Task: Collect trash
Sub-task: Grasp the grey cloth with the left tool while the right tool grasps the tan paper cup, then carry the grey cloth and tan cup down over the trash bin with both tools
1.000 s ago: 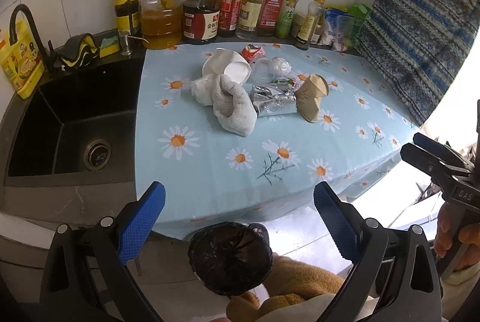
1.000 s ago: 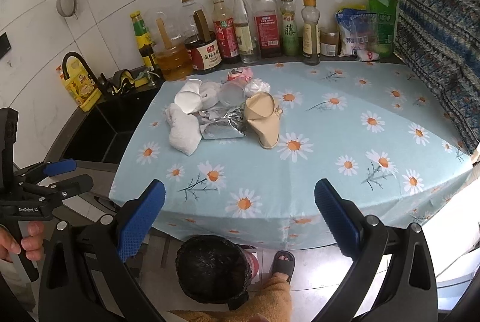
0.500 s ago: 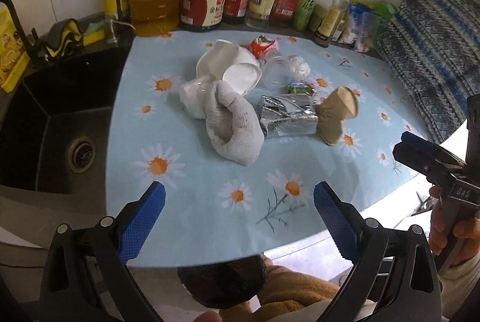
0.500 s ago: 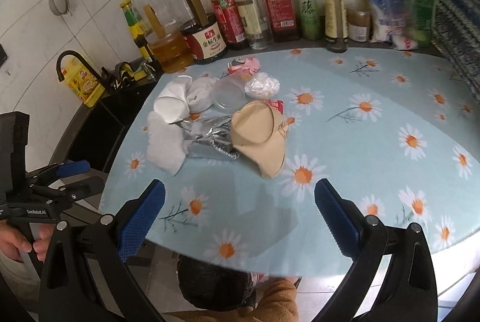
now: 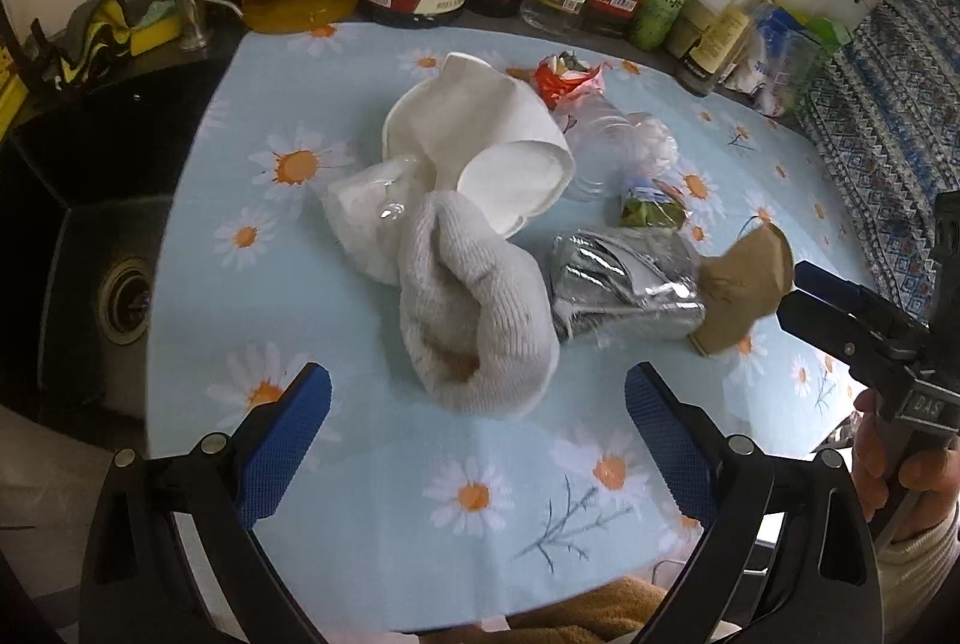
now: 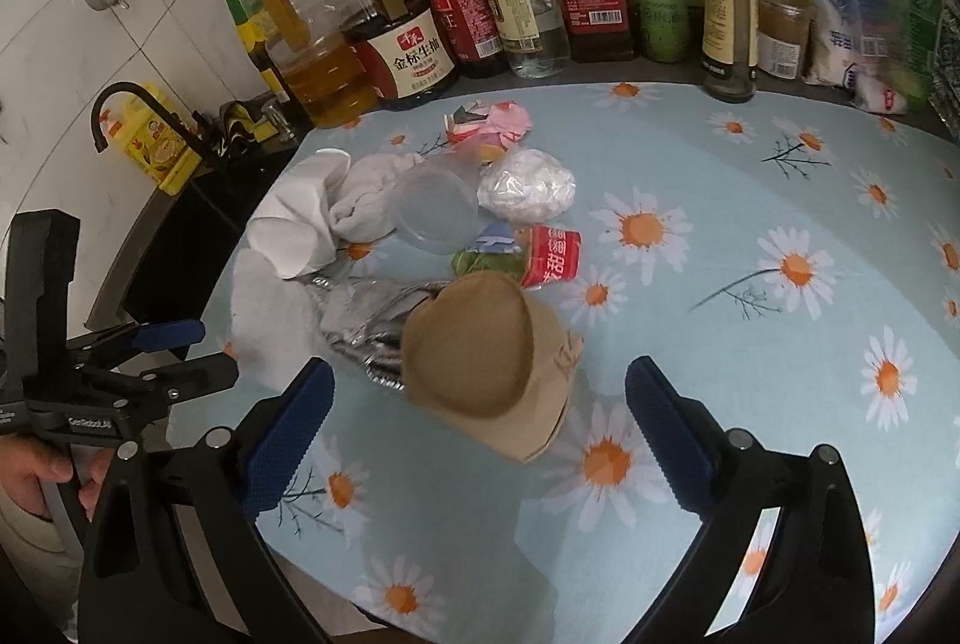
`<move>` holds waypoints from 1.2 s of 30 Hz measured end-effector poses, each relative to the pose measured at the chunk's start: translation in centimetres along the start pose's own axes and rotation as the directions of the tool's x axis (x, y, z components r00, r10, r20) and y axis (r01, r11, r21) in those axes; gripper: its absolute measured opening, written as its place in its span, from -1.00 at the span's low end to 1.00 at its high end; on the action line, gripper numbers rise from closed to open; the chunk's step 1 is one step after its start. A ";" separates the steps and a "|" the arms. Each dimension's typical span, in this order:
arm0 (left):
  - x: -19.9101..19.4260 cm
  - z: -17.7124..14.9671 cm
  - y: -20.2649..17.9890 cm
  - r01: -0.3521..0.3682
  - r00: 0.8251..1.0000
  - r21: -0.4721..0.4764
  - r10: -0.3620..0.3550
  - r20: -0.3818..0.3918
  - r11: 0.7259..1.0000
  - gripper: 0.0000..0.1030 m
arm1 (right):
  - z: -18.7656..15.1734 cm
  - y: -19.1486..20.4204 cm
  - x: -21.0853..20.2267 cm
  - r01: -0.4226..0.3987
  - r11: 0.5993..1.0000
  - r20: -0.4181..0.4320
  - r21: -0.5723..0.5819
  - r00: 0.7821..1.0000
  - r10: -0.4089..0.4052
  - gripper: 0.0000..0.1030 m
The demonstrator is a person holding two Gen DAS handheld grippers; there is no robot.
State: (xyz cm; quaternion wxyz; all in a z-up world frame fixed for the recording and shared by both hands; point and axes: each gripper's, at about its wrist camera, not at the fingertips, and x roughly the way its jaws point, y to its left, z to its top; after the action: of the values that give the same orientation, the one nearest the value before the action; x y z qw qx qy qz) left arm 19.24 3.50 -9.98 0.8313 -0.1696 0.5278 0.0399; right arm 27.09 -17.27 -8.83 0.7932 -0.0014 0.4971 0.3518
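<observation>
Two grippers hang over the desk (image 5: 372, 470), which wears a pale blue daisy-print cloth, and I see the trash gathered in one heap toward its far left part. My left gripper (image 5: 477, 440) has its jaws spread wide with nothing between them; the grey knitted sock (image 5: 474, 320) lies just beyond the blue pads. Touching the sock on its far side are a crushed white paper cup (image 5: 480, 152) and a clear plastic bag (image 5: 366, 218). To the sock's right lies a crumpled silver foil wrapper (image 5: 624, 290), and right of that a flattened brown paper cup (image 5: 741, 284).

My right gripper (image 6: 477, 434) points down at that brown paper cup (image 6: 486, 362), which sits between the pads without touching either; the jaws are wide but closing. Beyond the cup I see a red snack packet (image 6: 552, 257), a clear plastic lid (image 6: 435, 209), a balled white plastic wrap (image 6: 528, 188) and a pink wrapper (image 6: 498, 122).

Sauce and oil bottles (image 6: 432, 14) line the far edge by the tiled wall. A black sink (image 5: 102, 224) lies to the left of the desk.
</observation>
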 end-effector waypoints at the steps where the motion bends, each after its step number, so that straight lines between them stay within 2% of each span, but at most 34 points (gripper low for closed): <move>1: 0.4 0.2 0.1 0.005 1.000 -0.003 -0.005 -0.004 1.000 0.84 | 0.2 -0.2 0.3 -0.010 1.000 -0.004 0.002 1.000 0.010 0.72; 2: 0.8 0.4 0.1 0.005 1.000 -0.006 -0.005 -0.008 1.000 0.84 | 0.3 -0.3 0.6 -0.013 1.000 -0.013 0.002 1.000 0.013 0.61; 11: 2.8 1.8 0.6 0.017 0.999 -0.023 -0.018 -0.032 1.000 0.69 | 0.6 -1.2 1.9 -0.048 0.999 -0.046 0.010 0.998 0.049 0.38; 13: 3.0 2.0 0.6 0.008 1.000 -0.023 -0.009 -0.030 1.000 0.53 | 0.7 -1.2 1.9 -0.052 0.999 -0.043 0.006 0.998 0.052 0.35; 15: 3.4 2.2 0.7 0.007 0.999 -0.026 -0.008 -0.036 1.000 0.37 | 0.8 -1.2 1.9 -0.059 0.998 -0.041 0.002 0.997 0.059 0.15; 16: 3.5 2.3 0.8 0.008 0.999 -0.029 -0.009 -0.037 1.000 0.35 | 0.9 -1.1 1.9 -0.061 0.998 -0.040 0.000 0.997 0.061 0.09; 18: 3.5 2.2 0.9 0.008 0.999 -0.031 -0.009 -0.036 0.999 0.17 | 1.1 -1.0 1.8 -0.061 0.998 -0.035 -0.011 0.998 0.061 -0.03; 27: 3.4 2.1 1.0 0.015 1.000 -0.029 -0.015 -0.016 0.999 -0.32 | 1.0 -0.9 1.6 -0.061 0.998 -0.024 -0.014 0.998 0.061 -0.05; 36: 1.4 0.7 1.3 0.031 0.999 -0.036 -0.031 0.021 0.999 -0.39 | 0.5 -0.3 0.2 -0.048 0.999 -0.001 -0.011 0.999 0.048 -0.05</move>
State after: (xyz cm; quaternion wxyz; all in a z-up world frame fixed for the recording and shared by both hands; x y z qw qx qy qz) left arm 20.14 4.80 -11.24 0.8340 -0.1925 0.5157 0.0384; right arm 27.72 -17.18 -8.84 0.7842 0.0061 0.4953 0.3736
